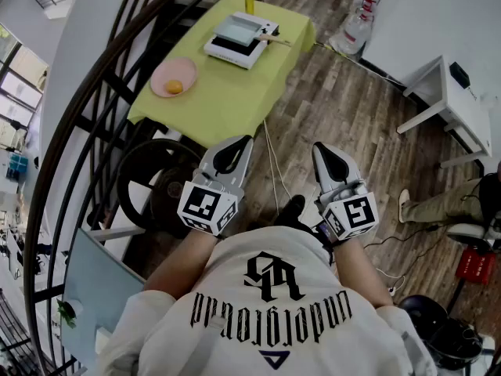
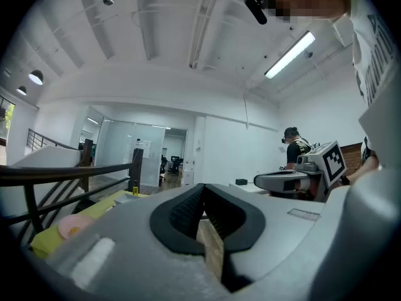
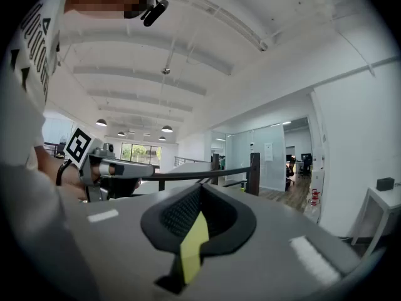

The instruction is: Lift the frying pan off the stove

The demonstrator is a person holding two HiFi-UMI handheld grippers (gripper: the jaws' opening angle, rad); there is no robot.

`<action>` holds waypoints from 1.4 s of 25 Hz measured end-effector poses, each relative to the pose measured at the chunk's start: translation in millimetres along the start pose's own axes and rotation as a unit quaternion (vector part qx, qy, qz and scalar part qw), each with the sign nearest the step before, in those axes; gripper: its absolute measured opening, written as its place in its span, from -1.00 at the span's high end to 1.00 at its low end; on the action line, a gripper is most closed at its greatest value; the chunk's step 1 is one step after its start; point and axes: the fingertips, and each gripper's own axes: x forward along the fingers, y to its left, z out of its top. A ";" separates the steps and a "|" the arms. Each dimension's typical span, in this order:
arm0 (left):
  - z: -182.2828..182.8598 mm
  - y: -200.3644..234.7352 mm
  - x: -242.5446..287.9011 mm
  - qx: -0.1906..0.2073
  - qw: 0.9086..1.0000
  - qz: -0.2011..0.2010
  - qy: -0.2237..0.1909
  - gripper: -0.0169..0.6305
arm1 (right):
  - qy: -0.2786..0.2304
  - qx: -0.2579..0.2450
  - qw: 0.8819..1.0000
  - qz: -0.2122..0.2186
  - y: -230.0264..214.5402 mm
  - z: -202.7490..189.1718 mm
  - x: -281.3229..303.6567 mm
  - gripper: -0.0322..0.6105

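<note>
In the head view, the square frying pan [image 1: 239,28] with a wooden handle [image 1: 274,37] sits on a white stove [image 1: 235,49] at the far end of the yellow-green table [image 1: 227,92]. Both grippers are held close to my body, well short of the table and above the wooden floor. My left gripper [image 1: 235,149] is shut with nothing in it; its own view shows the jaws [image 2: 202,192] pressed together. My right gripper [image 1: 324,153] is also shut and empty, with its jaws [image 3: 200,193] closed in its own view. Neither gripper view shows the pan.
A pink plate [image 1: 174,77] with an orange item lies on the table's near left, and a yellow bottle [image 1: 250,5] stands behind the stove. A black curved railing [image 1: 86,131] runs along the left. A white table [image 1: 450,104] and a seated person's legs [image 1: 442,202] are at right.
</note>
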 end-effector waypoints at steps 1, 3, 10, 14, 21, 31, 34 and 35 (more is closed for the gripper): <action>-0.4 -0.1 2.3 0.000 1.000 0.001 0.000 0.93 | 0.000 0.000 1.000 0.000 -2.0 -0.6 0.5 0.89; -1.6 -0.6 7.0 0.001 1.000 0.001 0.000 0.93 | 0.000 0.001 1.000 0.001 -6.4 -2.1 1.2 0.89; -12.1 -0.2 34.7 -0.003 1.000 0.000 0.011 0.93 | 0.007 0.008 1.000 0.001 -30.9 -12.3 6.9 0.89; -20.9 -1.1 60.5 -0.004 1.000 -0.003 0.022 0.93 | 0.012 0.022 1.000 0.002 -55.0 -21.2 10.4 0.89; -40.0 -4.1 127.3 -0.006 0.999 -0.003 0.036 0.93 | 0.013 0.034 0.999 -0.013 -135.6 -40.1 10.5 0.89; -43.3 -12.0 243.2 -0.006 0.998 0.028 0.063 0.93 | 0.038 0.048 0.998 0.009 -257.5 -46.2 5.7 0.89; -47.7 -15.3 269.9 -0.010 0.998 0.022 0.066 0.93 | 0.040 0.054 0.998 0.013 -278.2 -50.6 14.8 0.89; -49.6 -15.1 277.2 -0.010 0.998 0.021 0.066 0.93 | 0.041 0.056 0.997 0.014 -283.3 -53.3 18.6 0.89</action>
